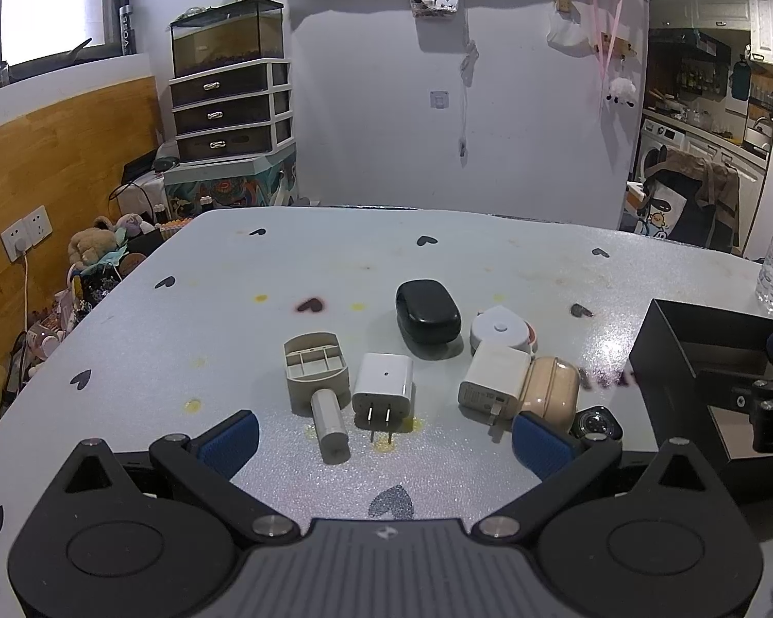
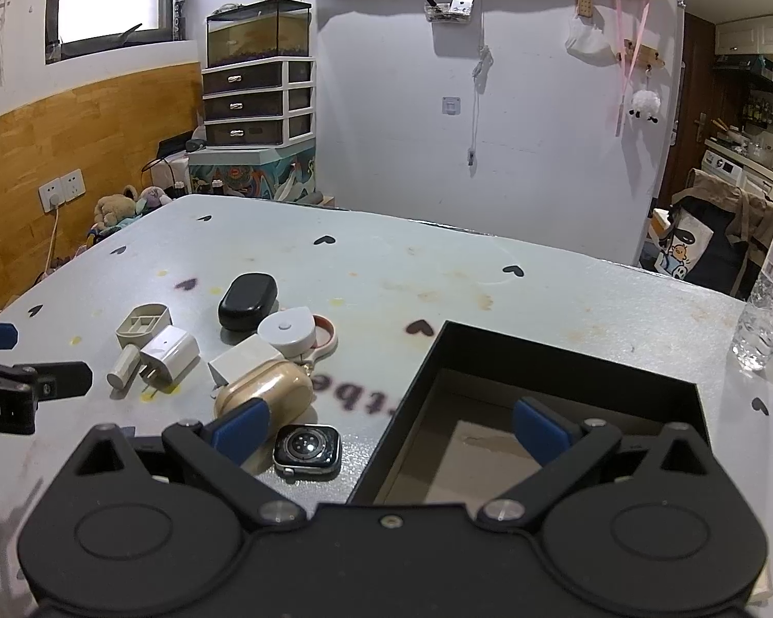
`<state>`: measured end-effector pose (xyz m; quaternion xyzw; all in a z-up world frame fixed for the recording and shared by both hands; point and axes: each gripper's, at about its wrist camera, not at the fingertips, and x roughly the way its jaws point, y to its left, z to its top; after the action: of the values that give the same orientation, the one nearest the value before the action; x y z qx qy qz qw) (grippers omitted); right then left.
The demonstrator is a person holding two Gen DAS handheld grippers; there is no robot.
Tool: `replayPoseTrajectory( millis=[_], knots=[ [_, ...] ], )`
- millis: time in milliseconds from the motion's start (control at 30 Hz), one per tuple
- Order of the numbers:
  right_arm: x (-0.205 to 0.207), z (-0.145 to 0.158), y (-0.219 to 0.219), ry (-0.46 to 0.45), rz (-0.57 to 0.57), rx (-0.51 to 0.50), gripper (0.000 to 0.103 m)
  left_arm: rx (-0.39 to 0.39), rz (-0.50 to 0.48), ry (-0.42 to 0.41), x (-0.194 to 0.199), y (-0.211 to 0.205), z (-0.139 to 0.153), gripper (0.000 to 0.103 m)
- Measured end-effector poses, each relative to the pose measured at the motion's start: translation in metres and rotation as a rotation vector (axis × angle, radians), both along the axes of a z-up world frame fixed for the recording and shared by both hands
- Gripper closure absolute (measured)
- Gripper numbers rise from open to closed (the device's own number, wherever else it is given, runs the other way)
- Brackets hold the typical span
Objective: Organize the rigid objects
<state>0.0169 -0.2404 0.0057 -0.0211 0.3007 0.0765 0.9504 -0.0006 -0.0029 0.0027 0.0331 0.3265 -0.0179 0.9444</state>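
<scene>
Left gripper point(image 1: 384, 438): your fingers spread, empty, lower centre.
Right gripper point(image 2: 391, 425): spread, empty, over the open black cardboard box point(image 2: 556, 360).

Black box point(image 2: 489, 355); white charger point(image 1: 384, 383); beige case point(image 2: 265, 391); grey table w/ black hearts point(image 1: 335, 268).

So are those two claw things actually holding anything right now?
No. Both the left gripper and the right gripper have their jaws wide open with nothing between them; the black box looks empty.
</scene>
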Motion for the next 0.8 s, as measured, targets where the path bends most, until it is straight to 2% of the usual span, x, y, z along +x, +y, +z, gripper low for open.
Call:
replayPoseTrajectory(
  millis=[800],
  knots=[
    [-0.0001, -0.0009, -0.0007, -0.001, -0.001, -0.002, 0.001, -0.001, 0.001, -0.001, -0.0006, -0.0001, 0.0, 0.0]
  ],
)
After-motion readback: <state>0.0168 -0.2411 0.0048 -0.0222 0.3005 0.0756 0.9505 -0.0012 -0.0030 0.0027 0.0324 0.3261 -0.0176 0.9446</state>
